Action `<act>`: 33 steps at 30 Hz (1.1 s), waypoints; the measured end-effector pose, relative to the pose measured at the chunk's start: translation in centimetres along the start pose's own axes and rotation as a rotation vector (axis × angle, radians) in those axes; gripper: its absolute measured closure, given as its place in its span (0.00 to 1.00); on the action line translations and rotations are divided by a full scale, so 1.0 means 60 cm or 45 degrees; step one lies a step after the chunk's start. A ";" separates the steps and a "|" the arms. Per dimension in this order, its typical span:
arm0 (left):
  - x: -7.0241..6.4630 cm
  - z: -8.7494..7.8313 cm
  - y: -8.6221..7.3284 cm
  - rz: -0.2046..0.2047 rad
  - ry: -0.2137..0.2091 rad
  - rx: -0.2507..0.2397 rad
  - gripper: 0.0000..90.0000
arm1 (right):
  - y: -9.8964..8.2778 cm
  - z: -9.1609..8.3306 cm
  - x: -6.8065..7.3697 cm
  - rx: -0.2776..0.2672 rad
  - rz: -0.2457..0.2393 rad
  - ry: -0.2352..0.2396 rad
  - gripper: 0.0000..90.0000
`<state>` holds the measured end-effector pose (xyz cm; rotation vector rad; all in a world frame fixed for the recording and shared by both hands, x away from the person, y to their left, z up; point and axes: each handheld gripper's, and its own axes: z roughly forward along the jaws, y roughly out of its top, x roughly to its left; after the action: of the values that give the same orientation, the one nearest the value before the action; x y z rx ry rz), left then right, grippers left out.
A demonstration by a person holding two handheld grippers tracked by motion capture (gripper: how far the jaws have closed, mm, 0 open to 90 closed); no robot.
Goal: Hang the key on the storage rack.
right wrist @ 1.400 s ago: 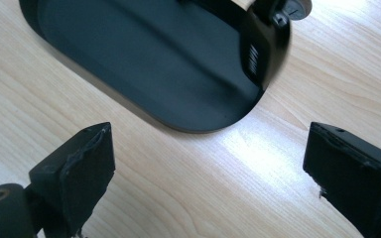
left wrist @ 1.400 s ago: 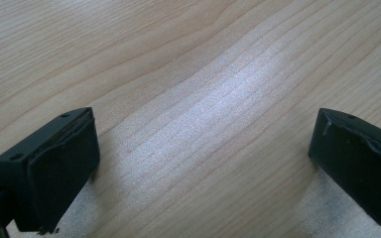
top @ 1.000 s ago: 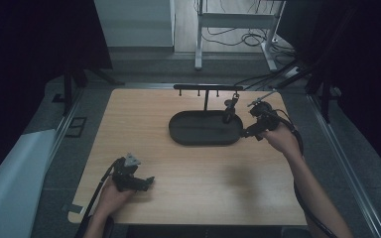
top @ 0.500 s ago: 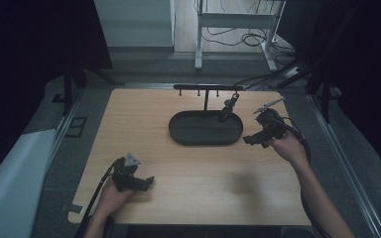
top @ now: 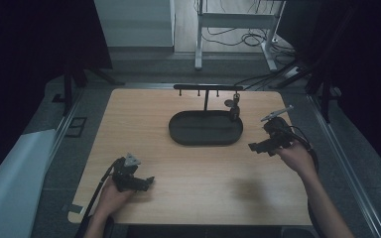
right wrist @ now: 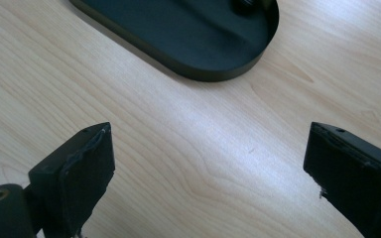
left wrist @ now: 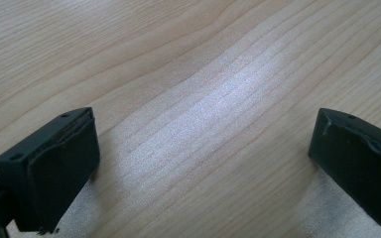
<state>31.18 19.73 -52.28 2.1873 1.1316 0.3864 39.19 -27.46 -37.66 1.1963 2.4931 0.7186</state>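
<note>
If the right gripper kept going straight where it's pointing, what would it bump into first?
Probably the black oval tray: the right gripper, jaws open and empty, points across bare wooden table toward the tray's rim, though depth is hard to judge.

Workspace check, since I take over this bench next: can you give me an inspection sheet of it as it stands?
Surface: light wooden table, bare wood under both grippers.
Job's things: black oval tray at the far middle; a black T-shaped stand rises from it, with a small dark item hanging at its right end.
Clutter: nothing seen on the table.
Grippers: left gripper near the front left edge, jaws open, nothing between them; right gripper right of the tray, jaws open, nothing between them.
Cables: one trails from each gripper; more lie on the floor beyond the table.
Surroundings: dark room, metal frame legs behind.
</note>
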 end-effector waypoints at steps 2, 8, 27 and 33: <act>0.000 0.000 0.000 -0.002 0.001 -0.004 0.00 | -0.009 -0.001 -0.001 -0.002 0.005 0.000 0.06; 0.000 0.000 0.000 0.003 0.001 0.000 0.00 | -0.035 0.000 -0.005 -0.007 0.020 -0.003 0.06; 0.000 0.000 0.000 0.000 0.002 0.000 0.00 | -0.117 0.020 -0.004 0.004 0.057 -0.041 0.07; 0.000 0.000 0.000 0.000 0.001 0.001 0.00 | -0.140 0.033 0.004 -0.015 0.078 -0.022 0.07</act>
<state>31.18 19.72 -52.28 2.1878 1.1322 0.3874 34.51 -31.09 -43.92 1.2736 2.4442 0.7343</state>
